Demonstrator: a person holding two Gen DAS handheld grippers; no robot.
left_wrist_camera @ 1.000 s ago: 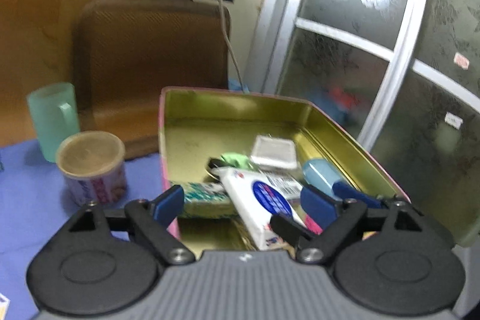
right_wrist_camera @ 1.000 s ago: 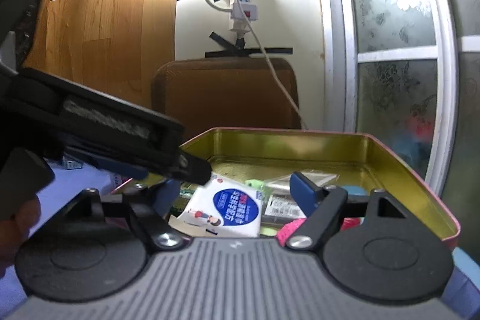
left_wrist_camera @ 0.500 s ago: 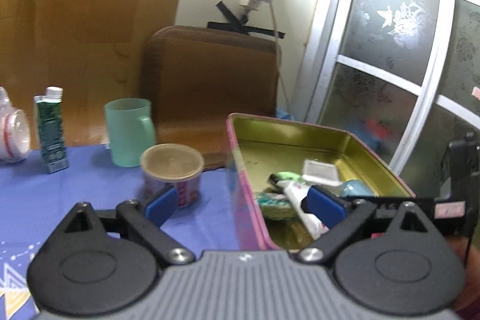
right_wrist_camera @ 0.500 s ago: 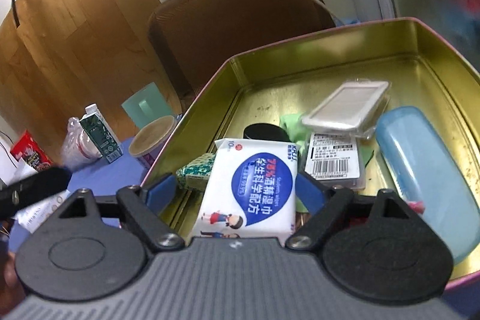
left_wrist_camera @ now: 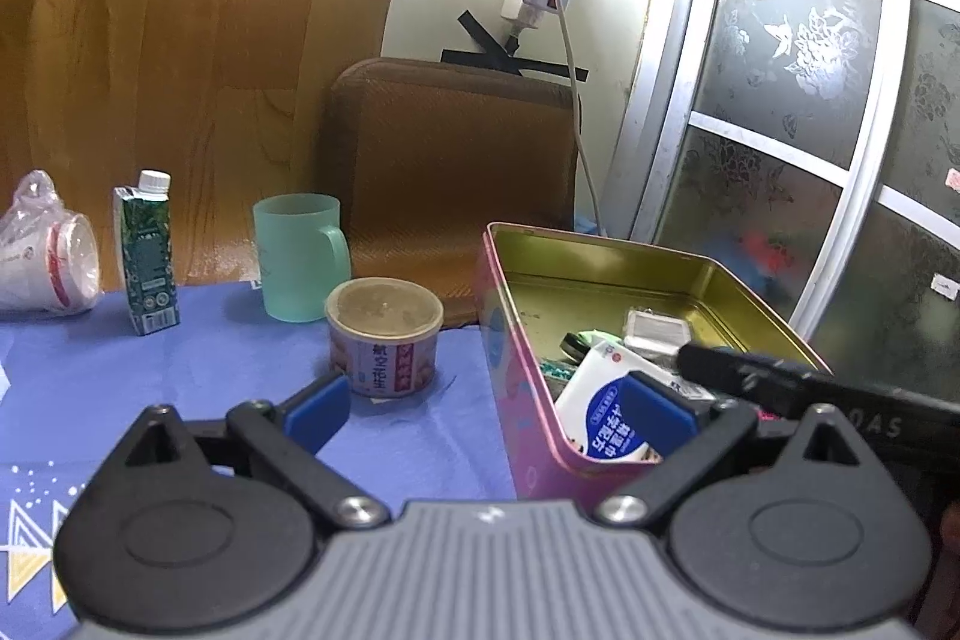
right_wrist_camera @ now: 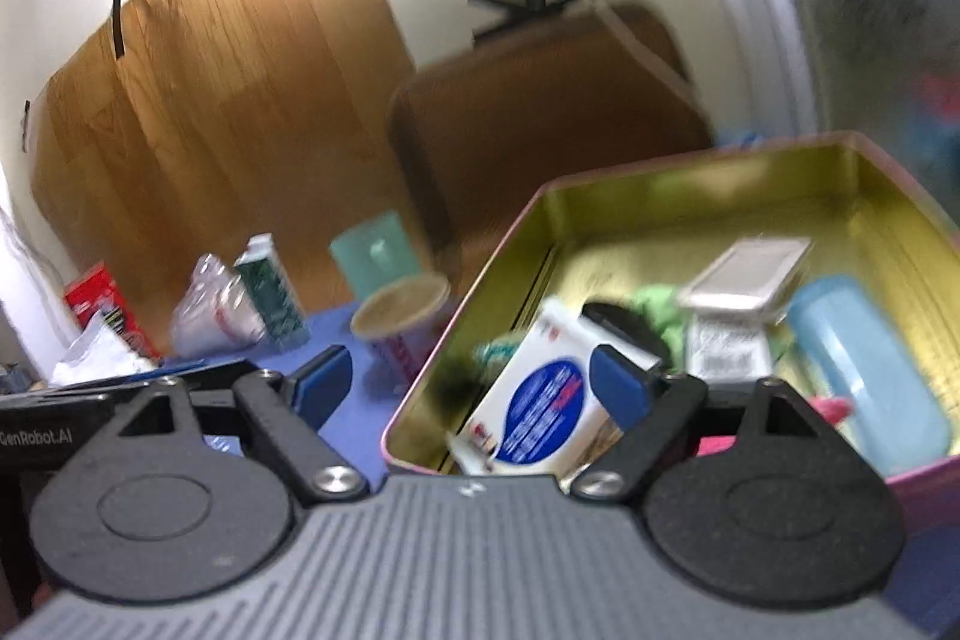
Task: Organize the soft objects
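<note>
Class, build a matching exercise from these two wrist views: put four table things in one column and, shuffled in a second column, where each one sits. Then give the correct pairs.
Things
1. tissue pack
2. green mug
3. round tub
4. drink carton

Places
A. on the blue cloth, between the mug and the tin
B. inside the pink tin
C. beside the bagged paper cups
D. in front of the brown cushion, left of the tub

Pairs: 1-B, 2-D, 3-A, 4-C

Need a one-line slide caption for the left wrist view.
Open left gripper faces a blue-clothed table: snack cup ahead, pink tin holding a tissue pack at right.
</note>
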